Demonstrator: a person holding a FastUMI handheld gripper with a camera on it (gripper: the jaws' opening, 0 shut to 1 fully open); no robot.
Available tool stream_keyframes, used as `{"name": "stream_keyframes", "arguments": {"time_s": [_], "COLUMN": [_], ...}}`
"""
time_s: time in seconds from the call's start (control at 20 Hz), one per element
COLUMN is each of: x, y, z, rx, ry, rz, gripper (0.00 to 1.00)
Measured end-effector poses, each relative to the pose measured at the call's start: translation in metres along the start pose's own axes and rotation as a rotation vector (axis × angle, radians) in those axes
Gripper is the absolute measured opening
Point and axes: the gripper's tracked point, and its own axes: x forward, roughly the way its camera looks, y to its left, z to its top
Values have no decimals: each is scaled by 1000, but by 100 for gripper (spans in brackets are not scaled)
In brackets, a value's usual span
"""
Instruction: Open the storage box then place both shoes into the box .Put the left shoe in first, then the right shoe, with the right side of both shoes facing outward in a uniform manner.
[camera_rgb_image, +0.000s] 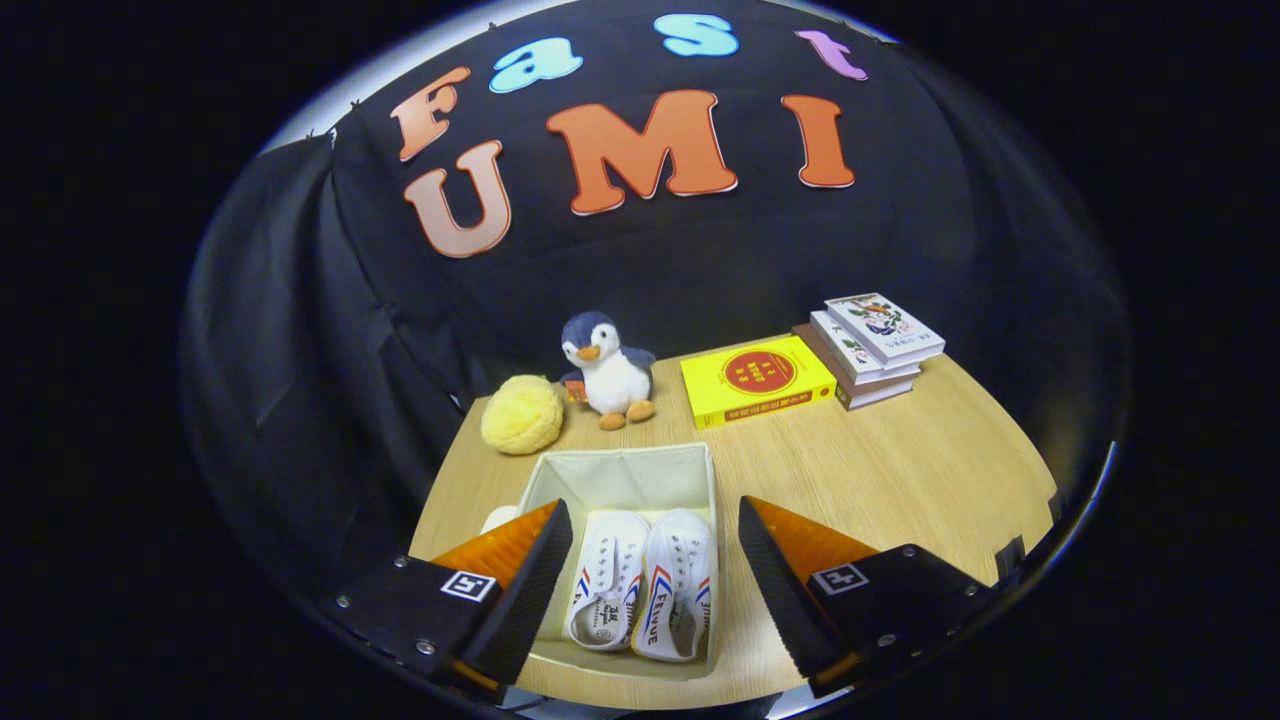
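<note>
Claw (655, 560) spread wide, holding nothing, above storage box (620, 475) containing both shoes (645, 585).

storage box (622, 478): my tool's (655, 580) spread fingers cover its left wall and part of the right.
white object (498, 517): mostly hidden behind my left finger (can't identify it).
book covers (884, 327): print too small.

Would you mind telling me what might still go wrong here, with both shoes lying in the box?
1. The open gripper hangs above the shoes; dropping lower could shift the pair.
2. Its fingers straddle the storage box, whose fabric walls look soft, so a sideways pull-out might catch one and drag the box.
</note>
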Motion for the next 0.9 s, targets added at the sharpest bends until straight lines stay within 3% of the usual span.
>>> {"name": "stream_keyframes", "arguments": {"time_s": [0.25,0.4,0.9], "x": [-48,-79,-99], "y": [-33,-56,-110], "z": [68,93,76], "rx": [-175,-183,-101], "ry": [-244,-326,-322], "rz": [-31,-63,-101], "gripper": [98,98,99]}}
